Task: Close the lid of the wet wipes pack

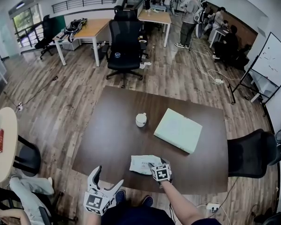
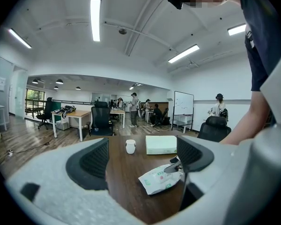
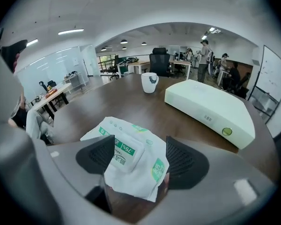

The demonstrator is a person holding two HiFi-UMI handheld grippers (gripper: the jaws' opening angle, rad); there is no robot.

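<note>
While we hold the left claw [image 1: 107, 179] off the counter's [image 1: 107, 125] near edge, its jaws stand wide apart with nothing between them; in the left gripper view the claw [image 2: 143, 156] looks across the dark wood at the pack [image 2: 159, 178]. That pack [image 1: 143, 164] lies flat on the counter near the front edge, white with green print. Our right claw [image 1: 155, 167] sits over the pack's nearer end, at its right side in the head view. In the right gripper view the claw [image 3: 140, 156] is open, one jaw on either side of the pack [image 3: 126, 158], not squeezing it. The lid [image 3: 124, 149] is a white flap on the pack's top, partly behind the left jaw; it lies low, though we cannot tell whether it is fully pressed shut. Farther back, near the counter's middle, stands a cup [image 1: 141, 120], and just to its right lies a pale green box [image 1: 178, 130], well apart from the pack.
</note>
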